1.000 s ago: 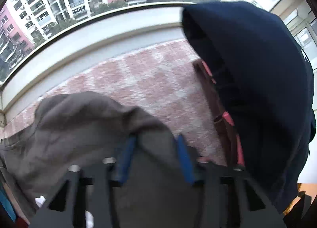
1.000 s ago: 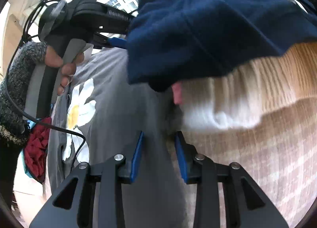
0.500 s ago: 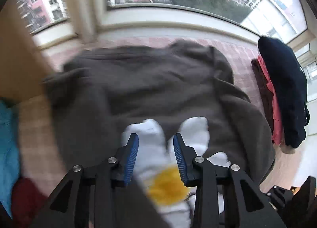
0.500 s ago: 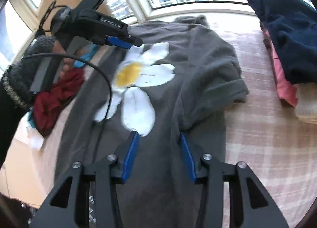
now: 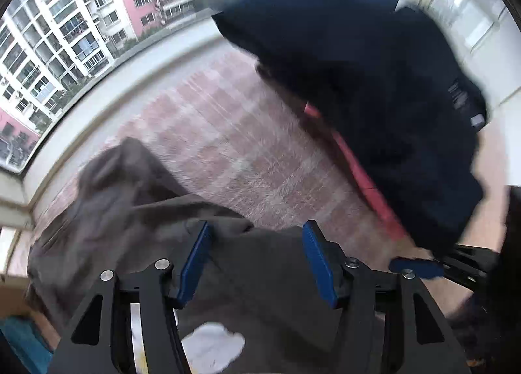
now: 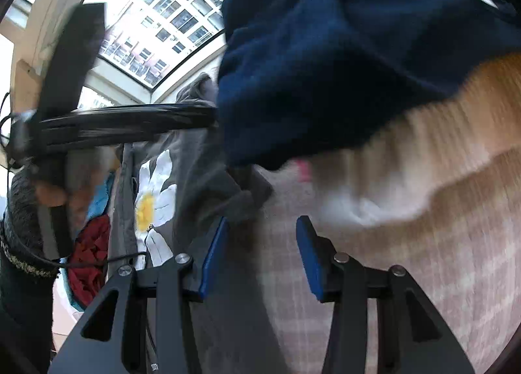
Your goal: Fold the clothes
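Blue pads line both grippers, and both sets of fingers stand spread with nothing pinched. The left gripper hovers low over the grey T-shirt, whose crumpled cloth lies under and between its fingers. The right gripper sits at the shirt's edge, beside the daisy print, over a pink checked cover. Near it, a navy garment tops a stack with what looks like a cream knit, though blur smears it.

Both claws wider now — grey shirt rumpled again.
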`<state>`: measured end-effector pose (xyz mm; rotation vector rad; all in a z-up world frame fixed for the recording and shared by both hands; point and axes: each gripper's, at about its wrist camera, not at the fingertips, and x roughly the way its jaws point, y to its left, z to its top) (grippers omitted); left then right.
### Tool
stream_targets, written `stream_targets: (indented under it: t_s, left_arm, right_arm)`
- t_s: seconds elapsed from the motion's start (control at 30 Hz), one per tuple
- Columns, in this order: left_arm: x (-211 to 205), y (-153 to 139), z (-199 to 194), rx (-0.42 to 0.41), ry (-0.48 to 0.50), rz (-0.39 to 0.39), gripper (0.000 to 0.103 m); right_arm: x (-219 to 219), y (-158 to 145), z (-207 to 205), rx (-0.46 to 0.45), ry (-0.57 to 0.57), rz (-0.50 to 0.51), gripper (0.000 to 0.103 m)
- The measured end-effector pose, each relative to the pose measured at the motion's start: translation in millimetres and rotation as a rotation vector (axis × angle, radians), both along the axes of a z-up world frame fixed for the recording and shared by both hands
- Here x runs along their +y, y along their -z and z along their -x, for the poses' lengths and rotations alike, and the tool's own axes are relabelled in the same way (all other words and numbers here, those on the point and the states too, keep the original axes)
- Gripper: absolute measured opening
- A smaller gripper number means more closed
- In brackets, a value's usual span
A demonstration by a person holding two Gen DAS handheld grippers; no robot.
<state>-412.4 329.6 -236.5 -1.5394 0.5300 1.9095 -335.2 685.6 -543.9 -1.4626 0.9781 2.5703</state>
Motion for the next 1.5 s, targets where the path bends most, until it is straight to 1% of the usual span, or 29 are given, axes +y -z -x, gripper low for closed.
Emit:
stream_targets:
  t_s: [0.07,0.1,0.13,0.17,0.2,0.23,0.27,0.3,0.43,0.53,0.63,0.67,0.7,0.73,0.83,0.87,0.93,1.03,1.07,1.1,1.13,1.17,1.23,1.3,1.33,1.4,1.43,1.47,1.5]
  left_arm:
    - [2,17,4,-0.027,0.000,0.030,0.050]
    - [-2,17,5,-0.026,-0.006,0.016,0.043]
    - [-7,16,6,-0.024,-0.012,0.002,0.029]
    - [-12,15,7,-0.023,-0.018,-0.011,0.022]
    - [-16,15,8,-0.022,-0.025,-0.026,0.015]
    - [-26,11,10,-0.038,-0.050,-0.062,0.011]
    - [-36,7,13,-0.052,-0.074,-0.098,0.010]
    - [-47,0,13,-0.047,-0.097,-0.128,0.009]
    - [-88,-28,8,-0.015,-0.175,-0.257,0.009]
    - [-119,-53,-5,0.009,-0.215,-0.378,0.010]
    - [-138,-55,-7,0.014,-0.248,-0.423,0.012]
    - [-139,-52,-7,0.012,-0.247,-0.417,0.012]
    - [-140,-50,-6,0.010,-0.247,-0.410,0.012]
    - [-141,-47,-6,0.008,-0.246,-0.404,0.012]
    - [-143,-38,-5,0.001,-0.244,-0.385,0.012]
    - [-144,-35,-5,-0.001,-0.243,-0.379,0.012]
    - [-146,-29,-5,-0.005,-0.241,-0.366,0.012]
    - [-153,-15,-13,-0.012,-0.215,-0.290,0.012]
    - [-158,-12,-15,-0.018,-0.215,-0.274,0.012]
    - [-164,-9,-16,-0.027,-0.226,-0.263,0.014]
    - [-170,-6,-16,-0.036,-0.236,-0.251,0.020]
    - [-176,-1,-15,-0.040,-0.255,-0.234,0.023]
    - [-185,0,-13,-0.029,-0.281,-0.211,0.023]
    - [-187,-10,-12,-0.007,-0.286,-0.227,0.023]
    - [-183,-18,-11,0.004,-0.273,-0.238,0.023]
    - [-173,-34,-10,0.027,-0.248,-0.259,0.025]
    - [-162,-42,-9,0.041,-0.223,-0.267,0.033]
    - [-150,-47,-7,0.044,-0.195,-0.272,0.038]
    - [-136,-48,-4,0.038,-0.165,-0.268,0.044]
  right_arm:
    - [-6,4,12,-0.011,-0.025,0.005,0.043]
    - [-9,7,16,-0.008,-0.035,0.012,0.043]
    - [-11,9,21,-0.006,-0.045,0.019,0.043]
    - [-14,12,26,-0.004,-0.055,0.026,0.043]
    - [-18,11,29,0.010,-0.065,0.023,0.037]
    - [-23,8,31,0.034,-0.077,0.011,0.029]
    - [-27,4,33,0.051,-0.088,-0.010,0.016]
    - [-32,-2,34,0.065,-0.099,-0.053,0.014]
    - [-58,-35,28,0.170,-0.146,-0.204,0.012]
    - [-80,-59,19,0.240,-0.171,-0.346,0.011]
    - [-95,-72,15,0.271,-0.215,-0.417,0.011]
    - [-98,-75,14,0.279,-0.231,-0.435,0.012]
    - [-96,-77,14,0.277,-0.239,-0.410,0.016]
    - [-88,-76,14,0.268,-0.240,-0.347,0.018]
    - [-60,-64,20,0.224,-0.215,-0.132,0.018]
    - [-54,-60,21,0.211,-0.208,-0.104,0.018]
    - [-55,-51,25,0.189,-0.197,-0.102,0.018]
    - [-54,-36,26,0.136,-0.211,-0.073,0.018]
    - [-54,-31,28,0.113,-0.212,-0.064,0.023]
    - [-51,-27,29,0.093,-0.206,-0.056,0.035]
    - [-45,-24,29,0.082,-0.189,-0.047,0.041]
    - [-39,-22,29,0.080,-0.168,-0.036,0.045]
    - [-27,-15,30,0.080,-0.120,0.001,0.046]
    - [-17,-8,32,0.079,-0.079,0.055,0.045]
    - [-13,-4,33,0.081,-0.070,0.087,0.045]
    - [-19,-1,33,0.104,-0.099,0.113,0.045]
    - [-24,-1,33,0.117,-0.121,0.120,0.045]
    - [-32,-4,32,0.136,-0.150,0.104,0.041]
    - [-44,-8,31,0.158,-0.185,0.067,0.029]
